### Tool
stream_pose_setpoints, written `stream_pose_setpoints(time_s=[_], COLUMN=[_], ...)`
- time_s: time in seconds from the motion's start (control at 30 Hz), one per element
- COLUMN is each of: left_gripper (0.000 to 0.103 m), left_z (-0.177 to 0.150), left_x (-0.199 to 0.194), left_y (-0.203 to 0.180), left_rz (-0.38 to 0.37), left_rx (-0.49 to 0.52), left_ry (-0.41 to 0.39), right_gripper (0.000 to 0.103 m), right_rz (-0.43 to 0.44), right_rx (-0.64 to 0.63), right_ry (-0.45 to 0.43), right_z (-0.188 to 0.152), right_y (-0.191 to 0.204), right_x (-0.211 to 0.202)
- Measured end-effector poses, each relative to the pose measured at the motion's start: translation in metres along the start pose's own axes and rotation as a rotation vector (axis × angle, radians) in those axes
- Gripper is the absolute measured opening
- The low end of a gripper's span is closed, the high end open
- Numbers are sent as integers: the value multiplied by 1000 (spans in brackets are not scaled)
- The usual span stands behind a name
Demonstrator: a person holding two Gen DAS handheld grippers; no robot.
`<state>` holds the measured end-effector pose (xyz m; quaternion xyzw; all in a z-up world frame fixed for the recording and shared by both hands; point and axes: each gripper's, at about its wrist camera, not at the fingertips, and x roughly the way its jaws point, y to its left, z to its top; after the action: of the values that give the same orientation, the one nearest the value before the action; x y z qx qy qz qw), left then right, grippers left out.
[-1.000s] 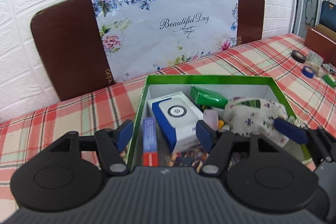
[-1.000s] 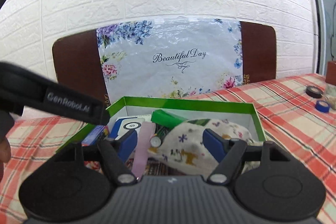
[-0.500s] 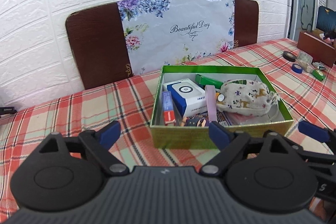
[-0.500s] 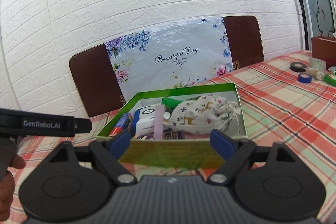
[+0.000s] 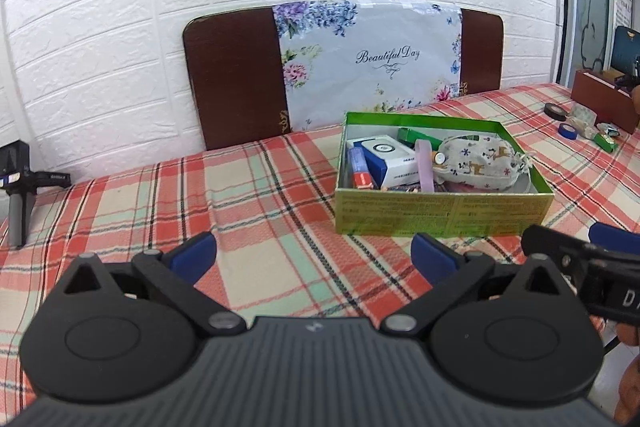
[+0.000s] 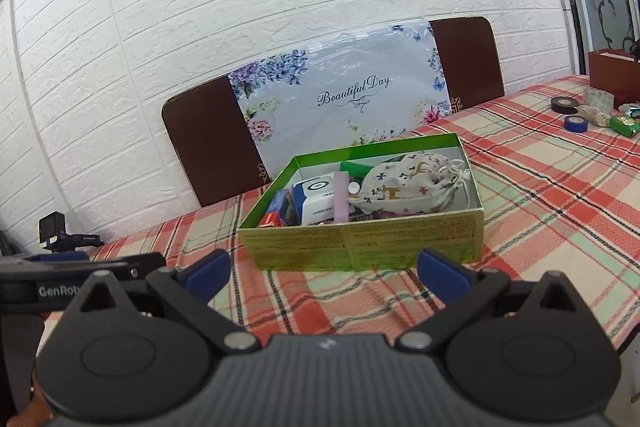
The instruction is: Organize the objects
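A green open box (image 5: 440,215) stands on the plaid tablecloth; it also shows in the right wrist view (image 6: 360,239). Inside lie a patterned cloth pouch (image 5: 480,159) (image 6: 408,183), a white-and-blue box (image 5: 386,159) (image 6: 316,197), a pink strip (image 5: 425,165), a green packet (image 5: 412,135) and a red-and-blue packet (image 5: 358,169). My left gripper (image 5: 314,255) is open and empty, well in front of the box. My right gripper (image 6: 324,267) is open and empty, just in front of the box.
A brown board with a floral "Beautiful Day" sheet (image 5: 368,67) leans on the white brick wall. Tape rolls (image 6: 564,105) and small items lie at the far right by a brown box (image 6: 612,71). A small camera on a tripod (image 5: 16,183) stands at the far left.
Both grippers have pulled back from above the box toward the near side of the table. The box's contents have stayed in place.
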<state>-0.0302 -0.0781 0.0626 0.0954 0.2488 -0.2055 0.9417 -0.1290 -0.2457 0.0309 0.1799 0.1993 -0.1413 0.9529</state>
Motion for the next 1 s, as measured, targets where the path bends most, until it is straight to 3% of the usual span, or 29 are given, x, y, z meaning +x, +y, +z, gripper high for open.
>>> stream_pose_setpoints(time_s=[0.37, 1.0], left_gripper=[103, 103], left_z=[-7, -11], left_x=[-4, -7], left_y=[5, -7], left_rz=[77, 172], left_rx=[33, 107], left_ry=[29, 53], right_gripper=[103, 103], right_rz=[-13, -9], right_rx=[-33, 0], right_ry=[-35, -1], right_z=[1, -5], right_y=[24, 14], right_x=[-7, 4])
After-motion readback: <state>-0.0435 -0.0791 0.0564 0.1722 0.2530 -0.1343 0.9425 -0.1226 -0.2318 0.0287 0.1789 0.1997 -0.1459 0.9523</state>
